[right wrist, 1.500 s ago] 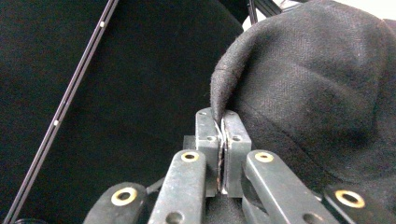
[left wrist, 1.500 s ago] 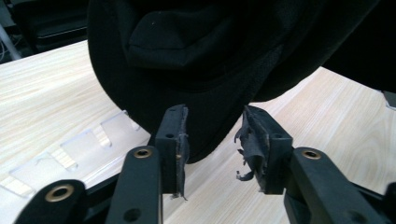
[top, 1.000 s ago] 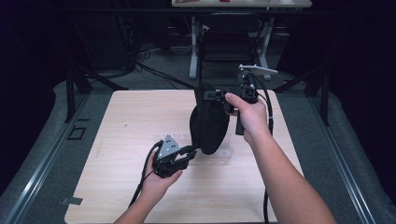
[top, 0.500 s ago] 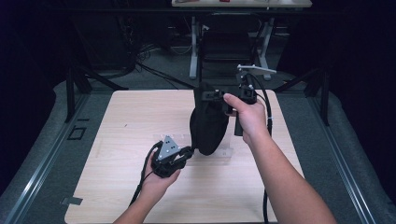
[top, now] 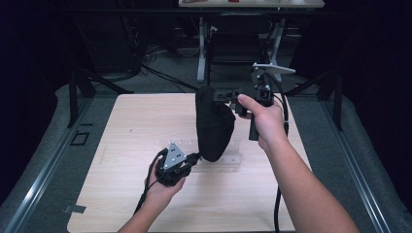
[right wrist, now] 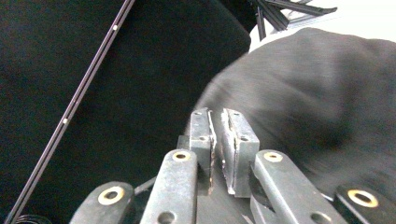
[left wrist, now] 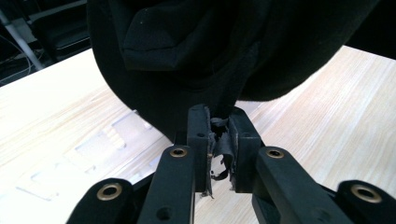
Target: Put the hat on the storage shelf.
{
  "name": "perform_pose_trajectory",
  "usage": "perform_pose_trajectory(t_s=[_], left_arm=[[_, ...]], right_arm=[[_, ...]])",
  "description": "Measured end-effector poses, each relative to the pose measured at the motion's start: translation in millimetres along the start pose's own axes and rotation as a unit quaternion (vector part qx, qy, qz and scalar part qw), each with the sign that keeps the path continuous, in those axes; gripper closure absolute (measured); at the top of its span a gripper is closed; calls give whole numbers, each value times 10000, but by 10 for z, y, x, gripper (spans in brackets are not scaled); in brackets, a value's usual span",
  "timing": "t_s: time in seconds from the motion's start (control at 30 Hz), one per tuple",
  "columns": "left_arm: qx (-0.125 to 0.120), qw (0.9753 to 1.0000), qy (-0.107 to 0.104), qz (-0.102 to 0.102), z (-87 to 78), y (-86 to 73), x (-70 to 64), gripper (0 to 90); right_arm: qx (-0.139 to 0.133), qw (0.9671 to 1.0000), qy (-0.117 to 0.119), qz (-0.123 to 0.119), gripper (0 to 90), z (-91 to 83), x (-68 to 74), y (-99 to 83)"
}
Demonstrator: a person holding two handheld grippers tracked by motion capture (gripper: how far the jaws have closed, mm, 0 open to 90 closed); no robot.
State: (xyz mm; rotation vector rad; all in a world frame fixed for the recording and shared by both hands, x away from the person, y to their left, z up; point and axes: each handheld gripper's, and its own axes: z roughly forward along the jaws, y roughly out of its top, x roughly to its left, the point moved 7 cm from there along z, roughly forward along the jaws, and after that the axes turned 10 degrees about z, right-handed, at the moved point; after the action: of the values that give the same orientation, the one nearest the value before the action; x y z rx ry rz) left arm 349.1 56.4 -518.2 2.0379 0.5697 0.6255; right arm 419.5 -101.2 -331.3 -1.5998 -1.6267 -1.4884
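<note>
Your left gripper [left wrist: 218, 140] has its jaws nearly together w/ a fold of the black cloth [left wrist: 219, 51] pinched between them; frayed fabric pokes out of the narrow gap. In the high view that left gripper [top: 193, 158] sits low over the table [top: 121, 194], biting the bottom tip of the black cloth [top: 214, 124].

Your right gripper [right wrist: 224, 135] is up high, jaws almost closed w/ a thin slit left; the black cloth [right wrist: 317, 93] lies right at and behind the pads, so it looks like a thin edge is clamped there. In the high view the right gripper [top: 228, 94] holds the top of the cloth above the table's far half, so the piece hangs in the air, stretched between your two grips, top by the right, bottom by the left.

Step in hand, as I read it: cloth lifted and held at two ends, prob. being opened out or set up for a fold. Next move calls for keeping both pinches tight, then moving the hands apart or laying it flat on the wood w/o letting the thin edge slip.

Containers: none on the table. Can't tell if the cloth itself is a pouch or hood; nothing seen inside it.
</note>
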Motion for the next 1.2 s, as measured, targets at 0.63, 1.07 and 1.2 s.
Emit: perform_pose_trajectory(t_s=[0.63,1.07,1.2], left_arm=[[299,9992,153,-214,-6,-424,105,850],[278,9985,121,-455,-155,-552,169,702],[227,9985,67,-486,-251,-566,184,606]], right_arm=[[-164,9992,-287,-207,754,-281,-175,-64],[-455,9935,-842,-622,684,-525,-383,-188],[-464,9906,-1067,-721,656,-592,-531,-285]])
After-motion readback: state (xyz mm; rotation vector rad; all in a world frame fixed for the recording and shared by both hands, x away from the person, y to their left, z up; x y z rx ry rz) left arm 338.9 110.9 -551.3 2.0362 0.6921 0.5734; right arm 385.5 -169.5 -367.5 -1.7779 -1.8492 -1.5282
